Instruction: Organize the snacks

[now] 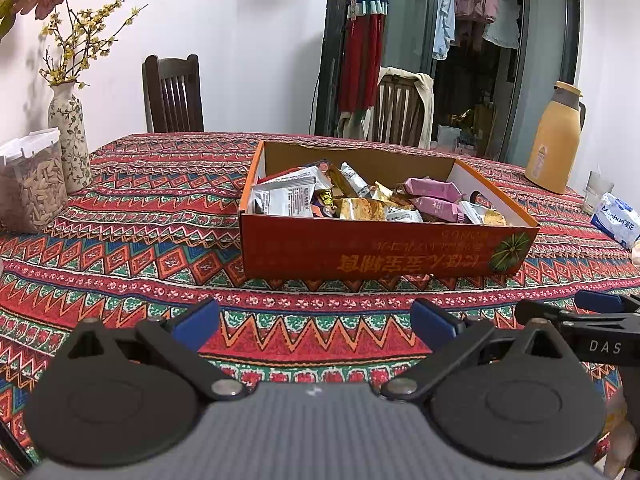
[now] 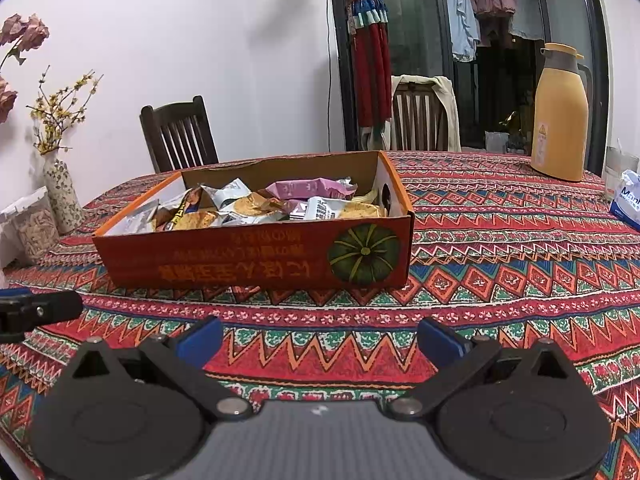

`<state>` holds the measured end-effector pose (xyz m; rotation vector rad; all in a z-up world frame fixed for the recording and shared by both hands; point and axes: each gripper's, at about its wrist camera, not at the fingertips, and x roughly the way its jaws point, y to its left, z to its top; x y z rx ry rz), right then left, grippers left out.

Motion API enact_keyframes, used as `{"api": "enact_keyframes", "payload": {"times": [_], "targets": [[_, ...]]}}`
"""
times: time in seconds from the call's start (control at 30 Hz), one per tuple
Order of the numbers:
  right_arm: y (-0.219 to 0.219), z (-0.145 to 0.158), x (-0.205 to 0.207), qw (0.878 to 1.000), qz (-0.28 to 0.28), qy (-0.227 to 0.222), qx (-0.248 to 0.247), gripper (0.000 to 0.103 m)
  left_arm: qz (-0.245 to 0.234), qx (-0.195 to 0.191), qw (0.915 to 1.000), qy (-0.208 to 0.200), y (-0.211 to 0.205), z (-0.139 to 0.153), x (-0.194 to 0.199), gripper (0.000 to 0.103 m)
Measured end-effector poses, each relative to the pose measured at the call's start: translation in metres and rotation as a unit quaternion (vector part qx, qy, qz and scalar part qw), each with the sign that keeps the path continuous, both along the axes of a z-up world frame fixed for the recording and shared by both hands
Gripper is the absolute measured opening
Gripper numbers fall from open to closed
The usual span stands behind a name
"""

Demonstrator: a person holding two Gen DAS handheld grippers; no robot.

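Both grippers released, low over the patterned cloth, short of the box.

The left gripper (image 1: 314, 320) and right gripper (image 2: 320, 338) hold their blue-padded jaws spread wide and empty; the orange cardboard box (image 1: 384, 254) of wrapped snack packets (image 2: 312, 190) sits ahead, apart from both, on the red zigzag-patterned tablecloth (image 2: 500, 248).

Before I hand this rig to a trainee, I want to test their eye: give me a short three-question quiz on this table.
1. True or false: the left gripper is open and holds nothing.
2. Where are the snack packets? A) in the orange box B) loose on the tablecloth C) beside the vase
3. What stands at the table's far right corner?

Key: 1 true; 2 A; 3 the yellow thermos jug.
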<state>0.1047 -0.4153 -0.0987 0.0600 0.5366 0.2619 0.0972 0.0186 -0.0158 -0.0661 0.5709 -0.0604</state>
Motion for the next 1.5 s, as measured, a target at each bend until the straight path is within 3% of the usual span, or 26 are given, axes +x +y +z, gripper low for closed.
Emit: {"api": "enact_keyframes", "payload": {"times": [1.5], "targets": [[-0.0001,-0.0068,-0.0007,1.000,0.000,0.006,0.002,0.103,-0.012,0.003,0.9999,0.001,-0.0044,-0.0046,-0.0002,0.103]]}}
